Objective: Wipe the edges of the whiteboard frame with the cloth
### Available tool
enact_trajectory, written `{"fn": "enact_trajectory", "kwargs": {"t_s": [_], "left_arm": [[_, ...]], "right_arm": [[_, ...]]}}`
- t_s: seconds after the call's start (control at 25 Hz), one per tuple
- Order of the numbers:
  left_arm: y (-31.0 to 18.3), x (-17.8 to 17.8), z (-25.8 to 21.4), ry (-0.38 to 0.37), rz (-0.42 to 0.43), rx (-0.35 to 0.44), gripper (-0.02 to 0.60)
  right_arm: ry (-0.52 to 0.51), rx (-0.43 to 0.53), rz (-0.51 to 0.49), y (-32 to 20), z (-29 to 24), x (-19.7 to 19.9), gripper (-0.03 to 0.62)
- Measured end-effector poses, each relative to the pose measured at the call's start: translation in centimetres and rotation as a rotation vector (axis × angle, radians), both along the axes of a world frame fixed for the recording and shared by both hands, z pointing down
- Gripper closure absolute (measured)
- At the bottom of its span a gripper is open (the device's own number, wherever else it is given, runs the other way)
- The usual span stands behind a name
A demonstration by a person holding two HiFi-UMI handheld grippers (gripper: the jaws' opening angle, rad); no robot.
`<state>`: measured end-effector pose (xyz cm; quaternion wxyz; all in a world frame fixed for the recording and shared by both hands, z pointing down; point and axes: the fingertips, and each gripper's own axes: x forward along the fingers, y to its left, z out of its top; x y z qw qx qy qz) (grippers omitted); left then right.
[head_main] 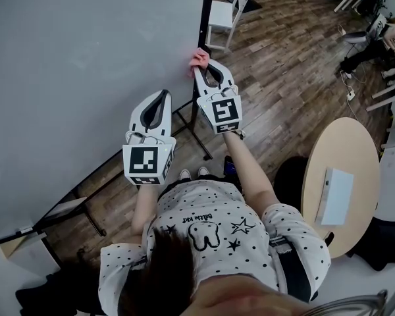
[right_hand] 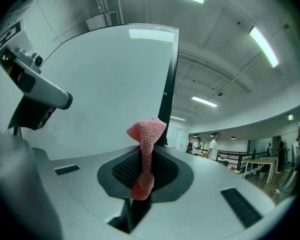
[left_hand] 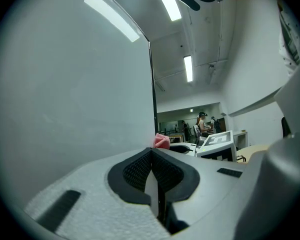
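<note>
A large whiteboard (head_main: 79,64) stands upright with a black frame edge (head_main: 207,18) on its right side. My right gripper (head_main: 204,64) is shut on a pink knitted cloth (head_main: 198,60), whose tip touches that black edge. In the right gripper view the cloth (right_hand: 146,144) sticks up from the closed jaws in front of the frame edge (right_hand: 169,79). My left gripper (head_main: 163,96) is shut and holds nothing, lying close to the board face, lower and to the left. From the left gripper view the cloth (left_hand: 161,141) shows beside the frame edge (left_hand: 153,89).
The board's stand legs (head_main: 197,133) reach onto the wood floor below. A white chair (head_main: 227,12) stands beyond the frame. A round wooden table (head_main: 339,183) with a white box is at the right. People are far back in the room.
</note>
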<state>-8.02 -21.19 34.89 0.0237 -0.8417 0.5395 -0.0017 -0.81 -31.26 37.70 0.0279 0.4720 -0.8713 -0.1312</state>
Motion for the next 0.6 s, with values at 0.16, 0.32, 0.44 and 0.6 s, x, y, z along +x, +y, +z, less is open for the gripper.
{"fn": "enact_trajectory", "kwargs": {"t_s": [0.16,0.32,0.44,0.6], "left_arm": [[0.4,-0.1,0.0,0.001,-0.003,0.003,0.566],[0.7,-0.3,-0.2,-0.004,-0.003,0.007,0.566],[0.9,-0.5,-0.5,-0.007,-0.006,0.01,0.566],[0.9,-0.9,-0.5,-0.01,-0.009,0.012,0.566]], "right_arm": [[0.012,-0.015,0.008,0.0,1.0,0.1,0.562],[0.015,-0.018,0.012,0.0,1.9,0.2,0.562],[0.012,-0.033,0.012,0.0,2.7,0.2,0.563],[0.027,-0.049,0.013,-0.2,4.1,0.2,0.562]]}}
